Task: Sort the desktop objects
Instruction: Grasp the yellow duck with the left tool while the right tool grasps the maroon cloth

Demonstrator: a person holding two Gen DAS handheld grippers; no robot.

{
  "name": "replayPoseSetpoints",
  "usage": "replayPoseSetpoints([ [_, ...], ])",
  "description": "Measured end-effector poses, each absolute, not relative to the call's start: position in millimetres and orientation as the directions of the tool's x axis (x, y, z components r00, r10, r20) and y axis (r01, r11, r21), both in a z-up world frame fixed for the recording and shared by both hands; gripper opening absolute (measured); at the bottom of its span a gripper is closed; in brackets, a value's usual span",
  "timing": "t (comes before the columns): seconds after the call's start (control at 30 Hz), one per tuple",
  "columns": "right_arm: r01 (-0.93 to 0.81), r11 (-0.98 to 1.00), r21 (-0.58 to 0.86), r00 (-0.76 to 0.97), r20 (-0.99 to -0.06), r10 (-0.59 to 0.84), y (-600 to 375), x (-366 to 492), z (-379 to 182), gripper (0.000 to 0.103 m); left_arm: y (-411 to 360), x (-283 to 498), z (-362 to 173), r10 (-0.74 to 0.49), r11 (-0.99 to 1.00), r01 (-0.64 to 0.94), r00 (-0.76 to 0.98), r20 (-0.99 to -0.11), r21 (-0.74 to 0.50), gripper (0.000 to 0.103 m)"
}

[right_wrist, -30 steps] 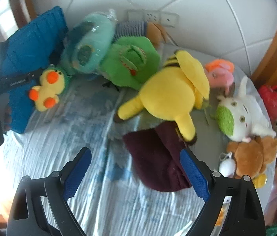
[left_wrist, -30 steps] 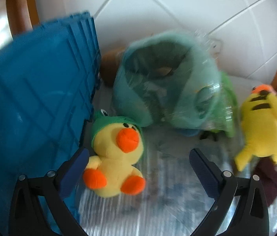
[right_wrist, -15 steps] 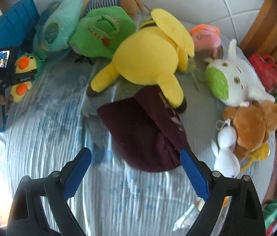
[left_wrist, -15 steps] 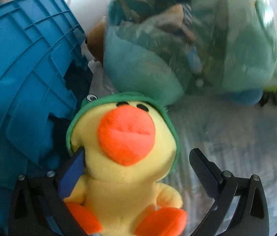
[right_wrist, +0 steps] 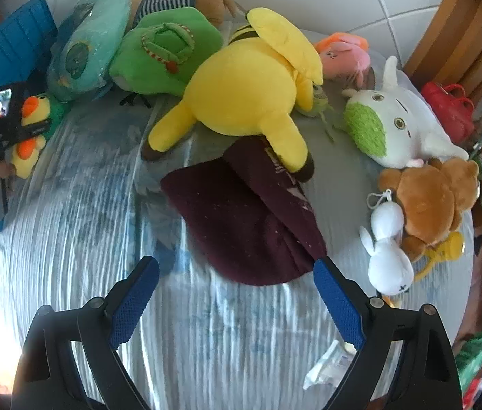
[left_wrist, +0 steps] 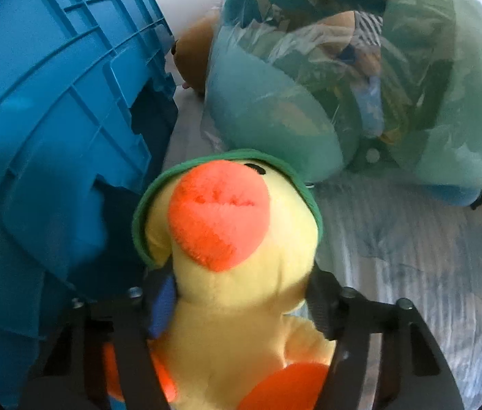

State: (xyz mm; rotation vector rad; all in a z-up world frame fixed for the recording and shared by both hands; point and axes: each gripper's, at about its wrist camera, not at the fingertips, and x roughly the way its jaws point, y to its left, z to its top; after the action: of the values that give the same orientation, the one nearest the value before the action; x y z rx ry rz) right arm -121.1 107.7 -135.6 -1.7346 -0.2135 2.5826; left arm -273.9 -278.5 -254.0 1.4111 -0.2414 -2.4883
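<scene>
Your left gripper (left_wrist: 237, 304) has just been closing around the yellow duck plush (left_wrist: 237, 273), and its pads now press into the toy's neck on both sides, just below the orange beak and green hood. The duck sits on the striped bedsheet (left_wrist: 411, 256), right beside the blue crate (left_wrist: 53, 119) and in front of the bagged teal cushion (left_wrist: 309, 102). Judge it as light and very soft: it will squash and sag, so the narrow neck, where you have it, looks the surest hold, while the round head would likely slip free. That hand tilts steeply down onto the toy. Your right gripper (right_wrist: 237, 294) hangs wide open and empty above the sheet, pointing steeply down, near the maroon cloth (right_wrist: 241, 218) but not touching it.
</scene>
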Motion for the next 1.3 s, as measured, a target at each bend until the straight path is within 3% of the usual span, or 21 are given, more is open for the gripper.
replayPoseSetpoints([
  [0.13, 0.068, -0.990, -0.123, -0.385, -0.919, 0.088, 104.1, -120.2, -134.5, 0.092, -276.5, -268.2, -245.5, -0.295, -0.956, 0.147, -0.493, -0.818, 0.256, 0.054],
  [0.47, 0.067, -0.991, -0.115, -0.390, -0.917, 0.080, 111.8, -120.9, -140.2, 0.093, -236.6, -211.7, -180.4, -0.167, -0.986, 0.089, -0.566, -0.807, 0.141, 0.054],
  [0.73, 0.130, -0.983, -0.128, -0.399, -0.915, 0.067, 133.0, -157.1, -182.1, 0.100, -190.1, -146.5, -122.0, -0.107, -0.988, -0.025, -0.607, -0.787, 0.154, 0.054],
  [0.97, 0.216, -0.972, -0.087, -0.317, -0.948, 0.014, 148.1, -210.0, -241.3, 0.100, -186.4, -125.5, -108.2, -0.128, -0.986, -0.002, -0.611, -0.781, 0.164, 0.054],
  [1.03, 0.247, -0.964, -0.102, -0.299, -0.954, 0.025, 147.2, -215.1, -250.6, 0.092, -186.2, -122.0, -104.1, -0.136, -0.987, 0.015, -0.614, -0.778, 0.161, 0.055],
  [1.17, 0.236, -0.968, -0.083, -0.304, -0.953, 0.007, 153.9, -214.7, -235.0, 0.030, -178.9, -112.8, -95.7, -0.143, -0.987, 0.037, -0.625, -0.767, 0.153, 0.055],
  [1.27, 0.278, -0.957, -0.076, -0.298, -0.954, -0.011, 149.6, -205.3, -221.2, 0.013, -171.3, -108.1, -89.8, -0.139, -0.988, 0.040, -0.635, -0.760, 0.148, 0.055],
  [1.3, 0.291, -0.954, -0.076, -0.301, -0.954, -0.015, 147.5, -201.1, -215.9, 0.012, -168.1, -106.8, -87.8, -0.137, -0.989, 0.038, -0.638, -0.758, 0.146, 0.055],
])
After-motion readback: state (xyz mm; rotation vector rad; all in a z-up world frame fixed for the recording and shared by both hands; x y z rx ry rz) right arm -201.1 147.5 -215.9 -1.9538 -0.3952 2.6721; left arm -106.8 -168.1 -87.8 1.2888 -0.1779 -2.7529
